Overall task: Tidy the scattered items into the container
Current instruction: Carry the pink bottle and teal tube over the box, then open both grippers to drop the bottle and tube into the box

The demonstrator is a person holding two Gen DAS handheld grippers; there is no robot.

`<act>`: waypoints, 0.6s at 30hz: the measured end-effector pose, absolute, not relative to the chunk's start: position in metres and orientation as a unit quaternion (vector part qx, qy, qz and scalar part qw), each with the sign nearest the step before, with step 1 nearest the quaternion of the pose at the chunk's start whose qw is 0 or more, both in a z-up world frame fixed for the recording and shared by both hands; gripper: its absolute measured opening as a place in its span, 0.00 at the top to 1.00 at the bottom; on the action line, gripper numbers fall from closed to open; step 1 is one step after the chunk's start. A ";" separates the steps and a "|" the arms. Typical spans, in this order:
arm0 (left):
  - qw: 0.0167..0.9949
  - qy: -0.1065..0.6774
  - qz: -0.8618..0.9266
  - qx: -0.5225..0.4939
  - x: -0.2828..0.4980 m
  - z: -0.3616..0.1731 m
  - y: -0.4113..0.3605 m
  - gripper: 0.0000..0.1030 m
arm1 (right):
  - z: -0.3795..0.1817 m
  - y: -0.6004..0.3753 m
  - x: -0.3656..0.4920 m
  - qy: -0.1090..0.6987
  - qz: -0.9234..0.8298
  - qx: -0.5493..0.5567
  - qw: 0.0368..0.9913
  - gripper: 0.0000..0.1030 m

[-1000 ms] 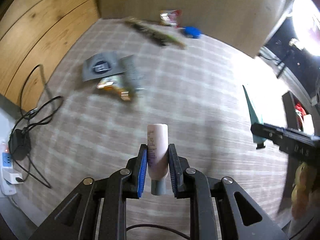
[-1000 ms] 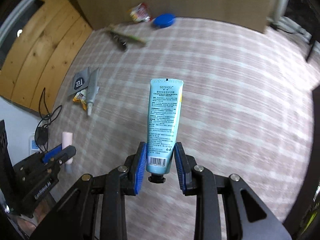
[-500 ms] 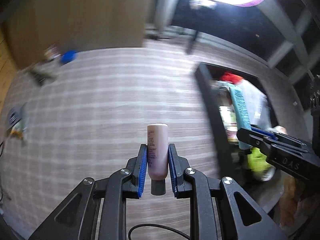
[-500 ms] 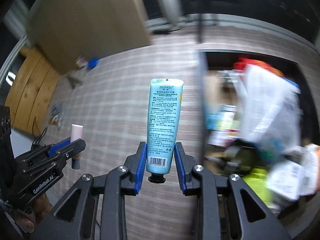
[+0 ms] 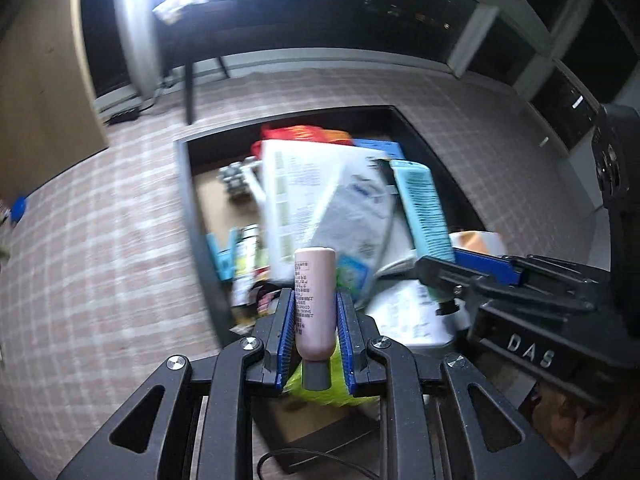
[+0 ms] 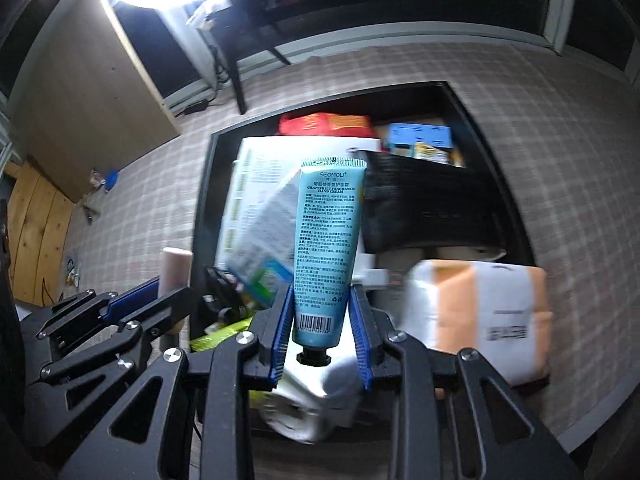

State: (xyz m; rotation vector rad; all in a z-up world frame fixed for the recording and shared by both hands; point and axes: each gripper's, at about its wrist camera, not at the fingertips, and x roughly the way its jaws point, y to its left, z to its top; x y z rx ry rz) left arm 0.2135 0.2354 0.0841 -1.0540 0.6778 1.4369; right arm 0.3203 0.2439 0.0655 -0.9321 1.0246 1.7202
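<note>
My left gripper (image 5: 315, 300) is shut on a small pink bottle (image 5: 314, 300) with a grey cap, held above the near left part of the black container (image 5: 188, 200). My right gripper (image 6: 323, 292) is shut on a light blue hand cream tube (image 6: 326, 240), held above the container's near middle (image 6: 202, 200). The container is full of boxes, packets and bottles. The right gripper with the blue tube also shows in the left wrist view (image 5: 424, 208), and the left gripper with the pink bottle in the right wrist view (image 6: 174, 268).
The container sits on a checked rug (image 5: 100, 260). A white and orange parcel (image 6: 480, 304) lies at its near right. A blue cap and a few loose items (image 6: 106, 178) remain far left by a cardboard box. A dark table (image 6: 240, 40) stands beyond.
Both grippers have swung from the scattered items on the rug across to above the black container, each still holding its item.
</note>
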 end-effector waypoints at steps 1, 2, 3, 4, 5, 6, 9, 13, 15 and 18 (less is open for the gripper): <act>0.580 0.292 0.614 -0.449 0.218 0.084 0.238 0.82 | 0.067 0.245 0.326 0.415 0.695 -0.376 0.450 0.73; 0.581 0.294 0.613 -0.447 0.223 0.084 0.242 0.82 | 0.068 0.245 0.332 0.414 0.695 -0.376 0.451 0.73; 0.581 0.296 0.613 -0.446 0.226 0.085 0.244 0.82 | 0.067 0.247 0.335 0.415 0.695 -0.375 0.452 0.73; 0.580 0.298 0.614 -0.444 0.229 0.085 0.246 0.82 | 0.068 0.248 0.339 0.415 0.695 -0.374 0.453 0.73; 0.579 0.299 0.615 -0.443 0.232 0.085 0.248 0.81 | 0.068 0.248 0.342 0.416 0.695 -0.373 0.453 0.73; 0.580 0.300 0.615 -0.443 0.234 0.085 0.249 0.81 | 0.068 0.248 0.344 0.416 0.695 -0.372 0.454 0.73; 0.584 0.303 0.613 -0.437 0.241 0.086 0.252 0.81 | 0.069 0.249 0.349 0.414 0.697 -0.371 0.453 0.73; 0.573 0.295 0.628 -0.437 0.240 0.089 0.254 0.66 | 0.074 0.251 0.353 0.408 0.695 -0.369 0.463 0.72; 0.572 0.293 0.632 -0.432 0.239 0.092 0.252 0.66 | 0.078 0.251 0.355 0.405 0.698 -0.363 0.466 0.72; 0.572 0.294 0.636 -0.427 0.237 0.095 0.249 0.66 | 0.083 0.250 0.355 0.403 0.704 -0.357 0.463 0.72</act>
